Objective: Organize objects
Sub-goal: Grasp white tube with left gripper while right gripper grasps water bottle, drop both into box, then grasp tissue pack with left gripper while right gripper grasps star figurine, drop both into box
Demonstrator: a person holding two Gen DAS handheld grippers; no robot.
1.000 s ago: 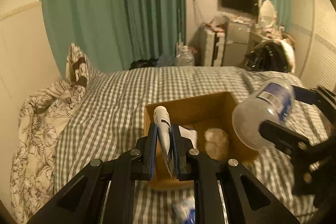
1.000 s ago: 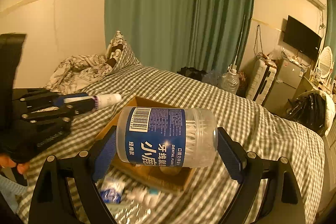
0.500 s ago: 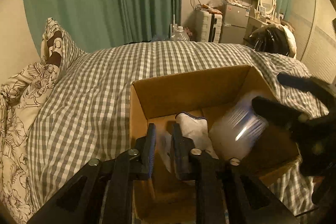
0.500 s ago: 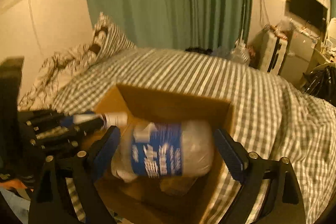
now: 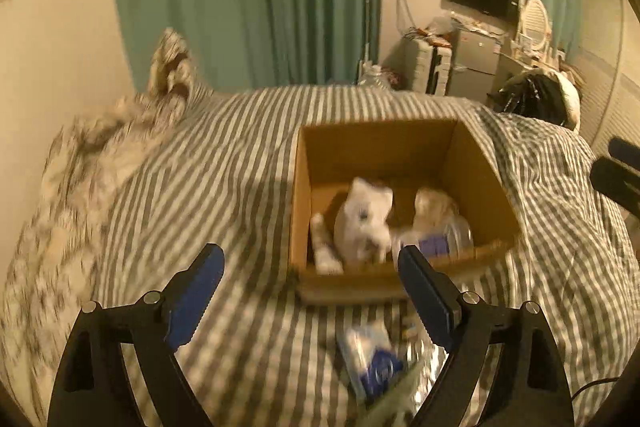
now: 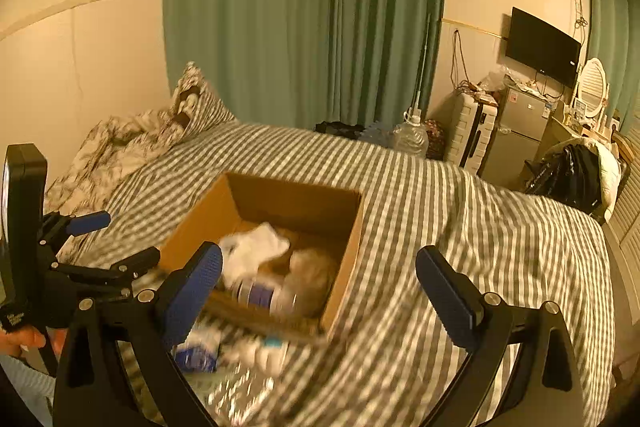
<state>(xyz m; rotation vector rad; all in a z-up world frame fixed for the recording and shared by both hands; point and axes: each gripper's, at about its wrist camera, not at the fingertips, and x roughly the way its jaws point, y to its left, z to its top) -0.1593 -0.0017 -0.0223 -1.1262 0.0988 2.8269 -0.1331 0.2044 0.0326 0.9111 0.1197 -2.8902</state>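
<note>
An open cardboard box (image 5: 476,163) (image 6: 348,239) sits on the checked bed. Inside lie a white cloth (image 5: 362,215) (image 6: 256,247), a clear floss-pick jar with a blue label (image 5: 436,241) (image 6: 264,295), a white tube (image 5: 324,247) and a tan fluffy thing (image 6: 316,271). My left gripper (image 5: 310,291) is open and empty, in front of the box. My right gripper (image 6: 318,285) is open and empty, above the box's near edge. The left gripper (image 6: 108,241) also shows at the left of the right wrist view.
Small blue-and-white packets (image 5: 370,359) (image 6: 196,353) and a shiny foil bag (image 6: 236,391) lie on the bed in front of the box. A crumpled floral duvet and pillow (image 6: 132,143) lie at the far left. Green curtains, a fridge and a suitcase stand beyond the bed.
Both grippers opened and pulled back from the box. The tube left the left gripper and the jar left the right gripper; both now lie in the box.
</note>
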